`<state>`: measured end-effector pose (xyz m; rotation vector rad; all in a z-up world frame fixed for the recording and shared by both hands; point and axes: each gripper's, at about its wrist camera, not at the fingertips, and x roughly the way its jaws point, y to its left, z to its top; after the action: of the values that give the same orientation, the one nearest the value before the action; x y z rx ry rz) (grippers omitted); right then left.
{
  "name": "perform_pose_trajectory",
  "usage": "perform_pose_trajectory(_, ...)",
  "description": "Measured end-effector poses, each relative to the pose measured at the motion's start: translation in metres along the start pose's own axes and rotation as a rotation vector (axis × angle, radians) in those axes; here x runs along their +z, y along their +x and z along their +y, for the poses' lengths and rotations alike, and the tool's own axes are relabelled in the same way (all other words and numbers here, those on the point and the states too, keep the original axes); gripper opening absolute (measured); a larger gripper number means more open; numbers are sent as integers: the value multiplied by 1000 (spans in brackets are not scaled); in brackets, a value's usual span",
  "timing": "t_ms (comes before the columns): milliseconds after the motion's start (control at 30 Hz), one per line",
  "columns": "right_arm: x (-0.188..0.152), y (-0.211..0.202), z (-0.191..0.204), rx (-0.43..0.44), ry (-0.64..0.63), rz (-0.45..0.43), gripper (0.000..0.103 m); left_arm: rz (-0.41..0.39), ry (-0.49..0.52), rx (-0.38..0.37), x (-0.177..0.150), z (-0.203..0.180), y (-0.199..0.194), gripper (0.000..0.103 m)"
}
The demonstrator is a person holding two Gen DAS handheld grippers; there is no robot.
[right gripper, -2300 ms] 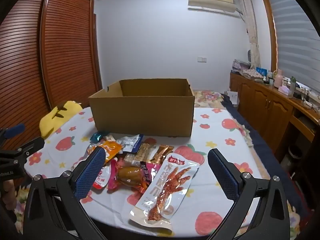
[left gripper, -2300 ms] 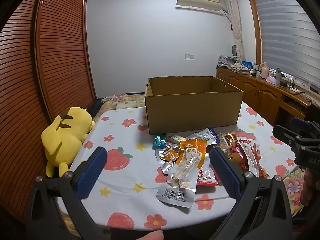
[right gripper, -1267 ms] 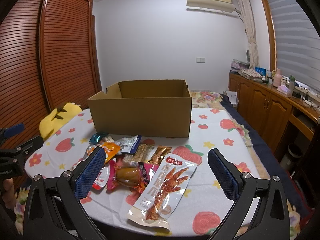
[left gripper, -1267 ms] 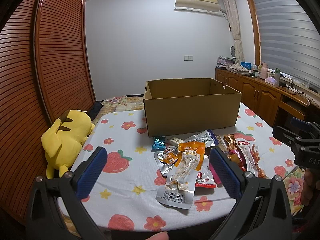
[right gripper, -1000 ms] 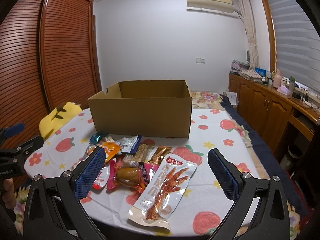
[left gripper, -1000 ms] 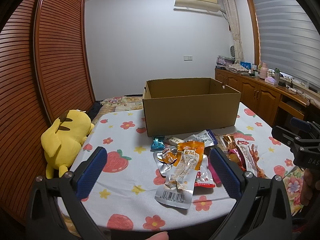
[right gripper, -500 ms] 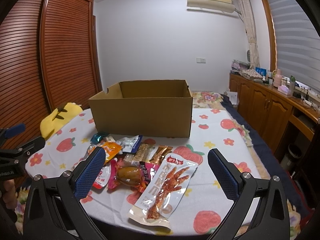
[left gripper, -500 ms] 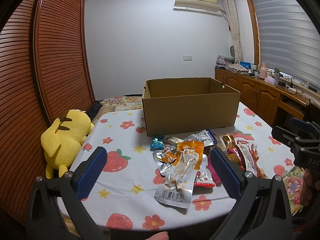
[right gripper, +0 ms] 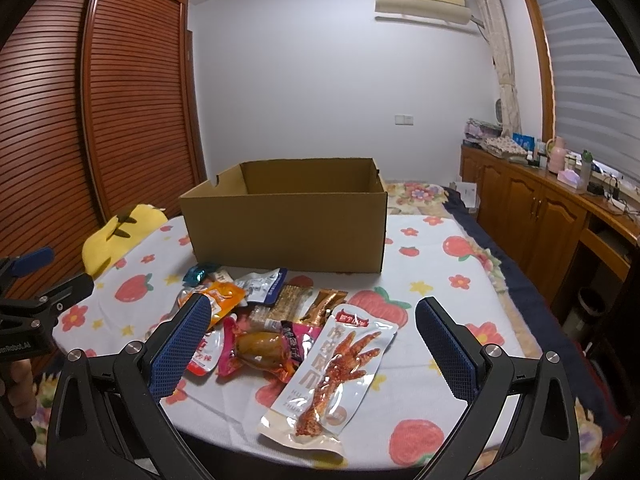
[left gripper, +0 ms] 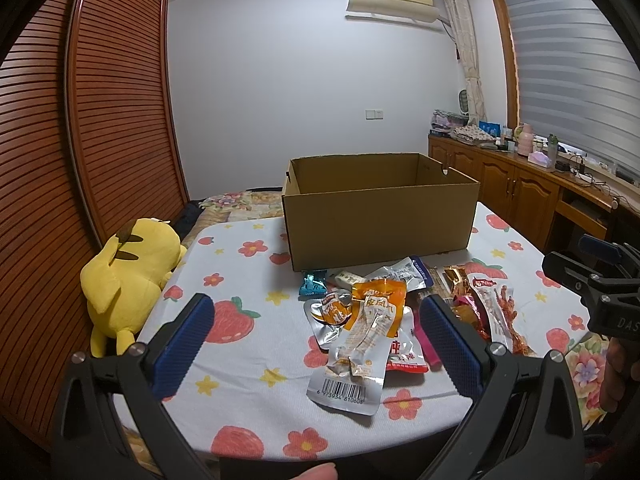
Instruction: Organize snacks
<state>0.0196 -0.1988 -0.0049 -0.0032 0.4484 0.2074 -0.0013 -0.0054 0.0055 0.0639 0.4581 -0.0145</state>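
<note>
Blue-padded and spread wide, both sets of tongs are hovering at the near edge of the table, pinching nothing: the left gripper (left gripper: 314, 336) and the right gripper (right gripper: 312, 336) are each framing part of the snack heap without touching it.

Nearest to us, between the right tongs' fingers, the chicken-foot packet (right gripper: 334, 372) is lying flat, its bottom edge close to the table's lip. Just left of it we are seeing a pink pack with a brown braised piece (right gripper: 260, 346), reaching toward the left pad. Between the left tongs' fingers, the silver barcode pouch (left gripper: 358, 364) is resting on top of a red-and-white sachet (left gripper: 404, 354).

Farther out, past both pairs of pads, the orange pouch (left gripper: 380, 300), the blue-edged foil pack (right gripper: 262, 286), a sesame bar (right gripper: 286, 300) and a small teal candy (left gripper: 314, 283) are lying on the strawberry-print tablecloth (left gripper: 240, 320), all short of the cardboard box (left gripper: 380, 220).

We are judging the task as barely begun: what shows of the box interior is bare walls, its floor is hidden, and every snack we can see is waiting outside it. All the picking and placing looks left to do.
</note>
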Motion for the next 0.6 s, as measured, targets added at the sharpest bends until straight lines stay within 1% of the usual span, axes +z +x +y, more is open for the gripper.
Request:
perform_pose_trajectory(367,-2,1,2,4,0,6,103,3,2,-4,-4,-5,-2,103)
perform_pose_trajectory(467,-2,1,1,4,1,8,103,14,0,-8,-7,-7,-1,103)
perform_pose_trajectory(600,-7,7,-3,7,5,24,103,43,-5,-13,-11,-1,12,103)
